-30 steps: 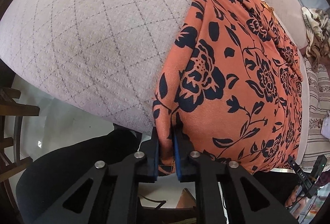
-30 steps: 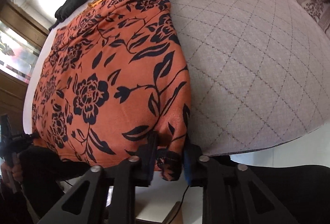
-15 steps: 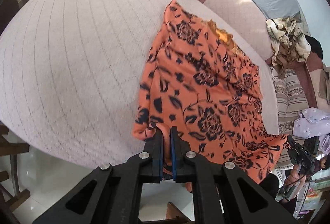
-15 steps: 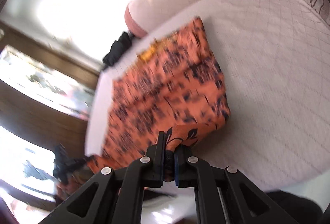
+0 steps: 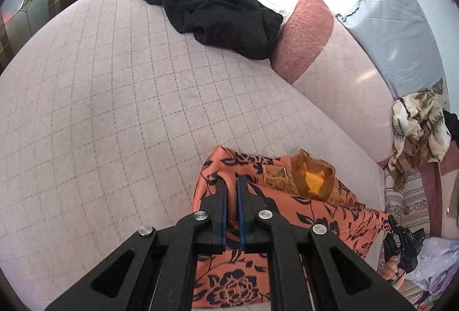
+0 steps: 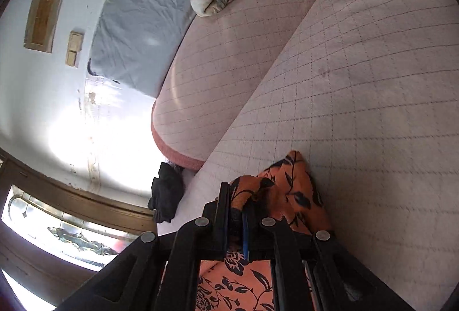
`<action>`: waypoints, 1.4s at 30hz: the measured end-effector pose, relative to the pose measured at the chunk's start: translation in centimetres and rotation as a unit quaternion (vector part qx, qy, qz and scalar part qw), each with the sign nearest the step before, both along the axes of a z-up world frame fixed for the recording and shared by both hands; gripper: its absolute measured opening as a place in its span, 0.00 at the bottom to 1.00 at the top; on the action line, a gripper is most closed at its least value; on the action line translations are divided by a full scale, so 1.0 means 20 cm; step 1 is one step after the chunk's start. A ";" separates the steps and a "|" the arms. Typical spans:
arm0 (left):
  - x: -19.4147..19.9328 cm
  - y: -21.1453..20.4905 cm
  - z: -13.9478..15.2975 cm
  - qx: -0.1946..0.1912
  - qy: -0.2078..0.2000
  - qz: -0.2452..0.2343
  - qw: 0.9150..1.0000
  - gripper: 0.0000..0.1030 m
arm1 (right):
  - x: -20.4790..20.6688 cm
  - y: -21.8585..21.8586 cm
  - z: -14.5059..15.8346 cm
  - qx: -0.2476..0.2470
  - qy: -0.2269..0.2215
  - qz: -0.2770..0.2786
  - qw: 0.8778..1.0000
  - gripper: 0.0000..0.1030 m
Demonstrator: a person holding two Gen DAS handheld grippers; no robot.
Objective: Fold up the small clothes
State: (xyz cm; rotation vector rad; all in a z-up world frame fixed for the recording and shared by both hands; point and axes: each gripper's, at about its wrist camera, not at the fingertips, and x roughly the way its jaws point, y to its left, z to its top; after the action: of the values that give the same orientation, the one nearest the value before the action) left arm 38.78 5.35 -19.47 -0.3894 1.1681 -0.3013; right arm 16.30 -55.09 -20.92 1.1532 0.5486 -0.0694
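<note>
Both the left gripper (image 5: 231, 182) and the right gripper (image 6: 235, 197) pinch the orange floral garment (image 5: 289, 213); we lay its corners level on the far edge.

No legible text, labels, brands or numbers in either wrist view. The black handheld device (image 5: 403, 246) at the lower right of the left view carries some small pale markings, too tiny and blurred to read.
</note>
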 end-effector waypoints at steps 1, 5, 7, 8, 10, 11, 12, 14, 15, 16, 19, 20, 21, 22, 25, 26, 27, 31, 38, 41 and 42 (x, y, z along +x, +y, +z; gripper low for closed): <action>0.05 -0.01 -0.06 -0.005 0.008 0.008 1.000 0.06 | 0.06 -0.01 -0.05 0.002 0.002 0.000 1.000 0.06; 0.14 0.00 -0.30 -0.034 0.031 0.038 0.998 0.06 | 0.24 -0.05 -0.26 0.024 0.045 0.006 0.999 0.11; 0.13 0.04 -0.33 -0.065 0.020 0.058 0.996 0.07 | 0.27 -0.09 -0.31 0.054 0.049 0.011 0.997 0.21; 0.12 0.06 -0.32 -0.089 0.010 0.069 0.994 0.07 | 0.25 -0.11 -0.30 0.053 0.034 0.002 0.998 0.36; 0.06 0.14 -0.25 -0.133 -0.039 0.109 0.984 0.11 | 0.18 -0.14 -0.22 0.037 0.002 -0.034 0.999 0.73; 0.01 0.18 -0.19 -0.136 -0.076 0.134 0.979 0.22 | 0.13 -0.15 -0.18 0.027 -0.014 -0.057 0.998 0.78; -0.06 0.21 -0.13 -0.126 -0.108 0.152 0.974 0.32 | 0.09 -0.16 -0.12 0.012 -0.035 -0.071 0.997 0.78; -0.19 0.19 -0.02 -0.075 -0.130 0.155 0.977 0.65 | 0.06 -0.11 0.01 -0.041 -0.034 -0.055 0.997 0.78; -0.26 0.17 0.01 -0.055 -0.128 0.149 0.979 0.65 | 0.07 -0.05 0.07 -0.074 -0.023 -0.031 0.997 0.78; -0.33 0.14 0.02 -0.043 -0.126 0.141 0.981 0.65 | 0.09 0.02 0.12 -0.104 -0.015 -0.006 0.994 0.76; -0.55 0.02 -0.01 0.013 -0.094 0.120 0.988 0.66 | 0.14 0.31 0.16 -0.158 0.008 0.087 0.984 0.63; -0.61 -0.02 -0.06 0.041 -0.071 0.118 0.990 0.66 | 0.17 0.42 0.14 -0.166 0.020 0.121 0.979 0.57; -0.66 -0.05 -0.11 0.061 -0.052 0.115 0.990 0.66 | 0.20 0.54 0.13 -0.175 0.032 0.153 0.972 0.55; -0.71 -0.07 -0.16 0.070 -0.039 0.111 0.991 0.66 | 0.22 0.66 0.10 -0.189 0.044 0.182 0.964 0.52; -0.79 -0.10 -0.28 0.092 -0.012 0.106 0.990 0.66 | 0.22 0.99 0.01 -0.235 0.071 0.249 0.937 0.48; -0.79 -0.09 -0.31 0.107 -0.006 0.108 0.988 0.66 | 0.20 1.08 -0.02 -0.244 0.075 0.266 0.929 0.48; -0.79 -0.09 -0.32 0.117 -0.004 0.105 0.987 0.66 | 0.20 1.16 -0.05 -0.249 0.078 0.279 0.924 0.48; -0.73 -0.05 -0.34 0.129 -0.008 0.098 0.987 0.66 | 0.32 1.37 -0.19 -0.290 0.118 0.302 0.900 0.48; -0.56 -0.05 -0.39 0.161 -0.014 0.106 0.981 0.66 | 0.89 1.30 -0.24 -0.303 0.160 0.235 0.910 0.46; -0.54 -0.05 -0.39 0.156 -0.016 0.107 0.982 0.66 | 0.94 1.14 -0.16 -0.280 0.145 0.165 0.935 0.46; -0.52 -0.05 -0.39 0.150 -0.013 0.111 0.982 0.66 | 0.91 1.09 -0.12 -0.274 0.136 0.146 0.941 0.46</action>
State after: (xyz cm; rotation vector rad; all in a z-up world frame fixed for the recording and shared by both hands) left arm 28.40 4.44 -27.24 -0.2454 1.1131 0.0650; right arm 34.44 -33.39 -23.39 0.5114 0.8759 -0.1183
